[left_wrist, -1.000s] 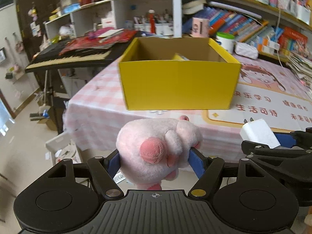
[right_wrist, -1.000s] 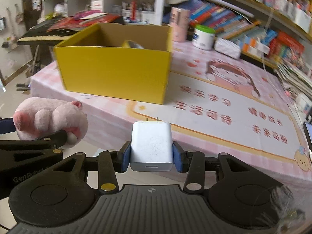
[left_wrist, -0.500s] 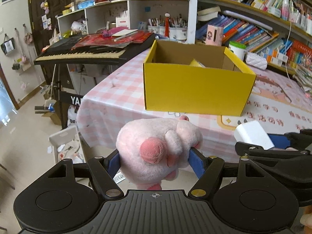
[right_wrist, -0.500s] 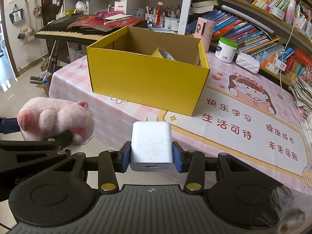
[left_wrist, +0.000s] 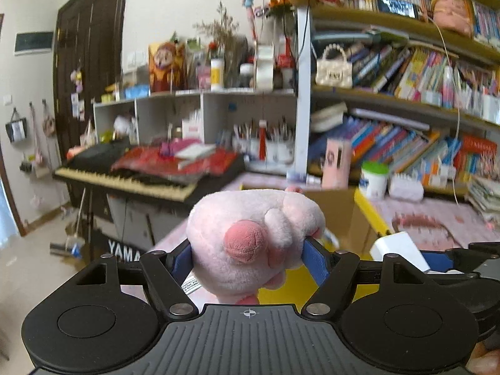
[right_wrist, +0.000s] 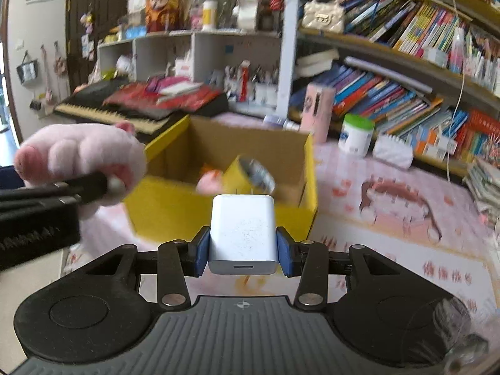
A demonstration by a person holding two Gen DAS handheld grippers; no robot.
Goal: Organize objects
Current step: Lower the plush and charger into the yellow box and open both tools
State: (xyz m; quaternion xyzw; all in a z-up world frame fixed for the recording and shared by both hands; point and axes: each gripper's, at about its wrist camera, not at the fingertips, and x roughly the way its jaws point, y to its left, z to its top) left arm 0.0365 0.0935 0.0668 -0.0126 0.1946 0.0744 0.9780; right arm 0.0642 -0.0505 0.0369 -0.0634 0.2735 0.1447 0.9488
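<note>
Pink fuzzy plush pig (left_wrist: 250, 243) is clamped by the left gripper (left_wrist: 247, 257) at frame centre — a smooth white boxy charger (right_wrist: 243, 234) is pinched by the right gripper (right_wrist: 243, 251).

Soft, even daylight fills the room, no harsh shadows. Motion blur smears the bookshelves (left_wrist: 406, 143) and yellow box (right_wrist: 218, 206); fisheye bends the edges, corners go dark.

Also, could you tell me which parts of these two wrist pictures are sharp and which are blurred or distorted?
Left wrist view: the pink plush toy and left gripper are sharp, the bookshelves motion-smeared and fisheye-bent. Right wrist view: the white charger in the right gripper is crisp, while the yellow box and tablecloth print are blurred.
</note>
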